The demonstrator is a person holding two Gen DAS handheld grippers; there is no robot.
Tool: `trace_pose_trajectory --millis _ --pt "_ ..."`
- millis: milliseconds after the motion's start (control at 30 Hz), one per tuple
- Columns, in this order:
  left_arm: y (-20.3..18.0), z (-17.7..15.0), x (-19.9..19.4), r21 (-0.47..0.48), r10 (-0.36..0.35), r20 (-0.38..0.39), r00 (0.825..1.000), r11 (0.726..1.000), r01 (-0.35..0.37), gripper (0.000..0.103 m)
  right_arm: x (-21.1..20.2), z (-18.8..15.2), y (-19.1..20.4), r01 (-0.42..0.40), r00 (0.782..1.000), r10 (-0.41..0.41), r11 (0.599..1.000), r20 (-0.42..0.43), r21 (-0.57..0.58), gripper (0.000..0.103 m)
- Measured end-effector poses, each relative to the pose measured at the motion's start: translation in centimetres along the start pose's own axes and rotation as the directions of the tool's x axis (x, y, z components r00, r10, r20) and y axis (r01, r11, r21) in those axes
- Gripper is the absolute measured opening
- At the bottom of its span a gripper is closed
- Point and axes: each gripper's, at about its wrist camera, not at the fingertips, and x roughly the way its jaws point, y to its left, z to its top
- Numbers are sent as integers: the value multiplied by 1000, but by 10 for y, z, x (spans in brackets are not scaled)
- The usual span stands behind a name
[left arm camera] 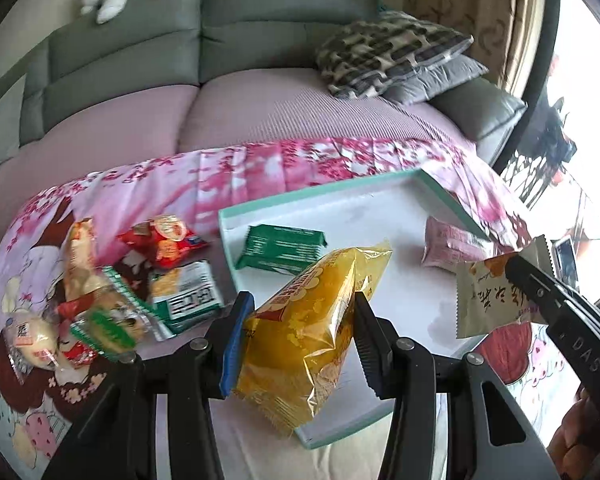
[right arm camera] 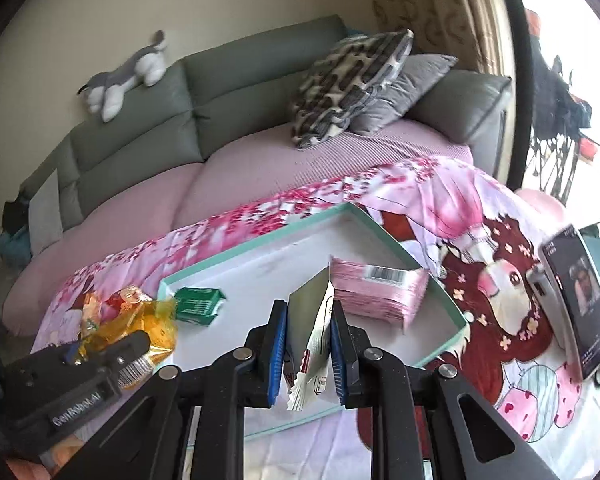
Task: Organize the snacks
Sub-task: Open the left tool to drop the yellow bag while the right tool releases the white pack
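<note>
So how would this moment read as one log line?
left gripper: shut on yellow packet | right gripper: shut on white packet | tray: green packet, pink packet

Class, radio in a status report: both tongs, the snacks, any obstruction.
Left tongs shut on yellow packet. Right tongs shut on white packet. Both over tray; green packet, pink packet already inside. Nothing blocking.

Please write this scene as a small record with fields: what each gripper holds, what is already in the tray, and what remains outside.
left gripper: shut on a yellow crinkly plastic snack bag
right gripper: shut on a flat white and cream snack packet
tray: shallow white tray with mint green rim, on a pink floral cloth
in tray: green wrapped snack bar; pink snack packet
outside tray: pile of mixed snack packets on the cloth
beside tray: a phone standing upright
</note>
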Motion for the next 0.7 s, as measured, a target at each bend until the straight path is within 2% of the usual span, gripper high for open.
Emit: trace_pose_trajectory --millis 400,433,567,700 --pt "-9 -2 17 30 14 -20 1000 999 -13 51 19 -5 4 -33 999 32 999 -43 -6 22" --pt "-9 -2 17 29 16 -19 1000 999 -16 53 22 -6 4 -29 999 29 1000 -46 -4 22" --pt "-8 -1 18 28 44 -16 999 999 -44 71 25 -6 -2 -16 999 17 1000 -44 21 23" --pt "0 -1 19 2 48 -24 999 999 -48 71 27 -5 -10 35 998 -34 999 -48 30 23"
